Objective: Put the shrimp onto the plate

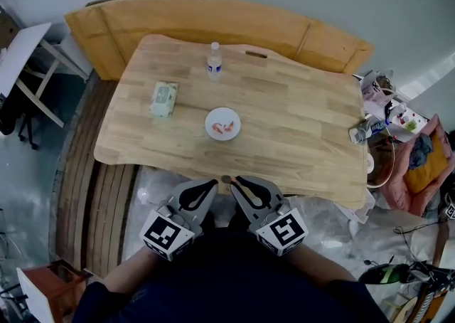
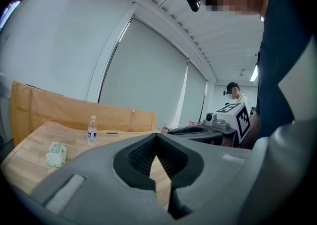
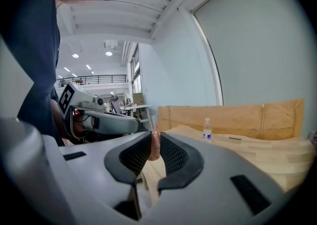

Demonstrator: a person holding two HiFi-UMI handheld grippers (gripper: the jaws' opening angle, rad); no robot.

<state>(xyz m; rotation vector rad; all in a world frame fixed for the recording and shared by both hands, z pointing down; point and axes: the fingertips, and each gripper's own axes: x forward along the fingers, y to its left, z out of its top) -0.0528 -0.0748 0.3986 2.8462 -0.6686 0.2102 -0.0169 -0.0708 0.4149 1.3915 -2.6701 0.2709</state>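
Observation:
A white plate (image 1: 210,117) lies mid-table with two pink shrimp (image 1: 224,127) on it. Both grippers hover side by side at the table's near edge, well short of the plate. My right gripper (image 1: 234,181) (image 3: 154,139) is shut on another pink shrimp (image 3: 155,145), which stands upright between its ribbed pads and shows as a small speck (image 1: 226,180) at the jaw tips in the head view. My left gripper (image 1: 212,185) (image 2: 156,139) has its tips together with nothing between them.
A water bottle (image 1: 214,60) stands at the table's far side and a green tissue pack (image 1: 164,98) lies left of the plate. A wooden bench (image 1: 213,19) wraps the far edge. Clutter and cables (image 1: 387,119) sit to the right.

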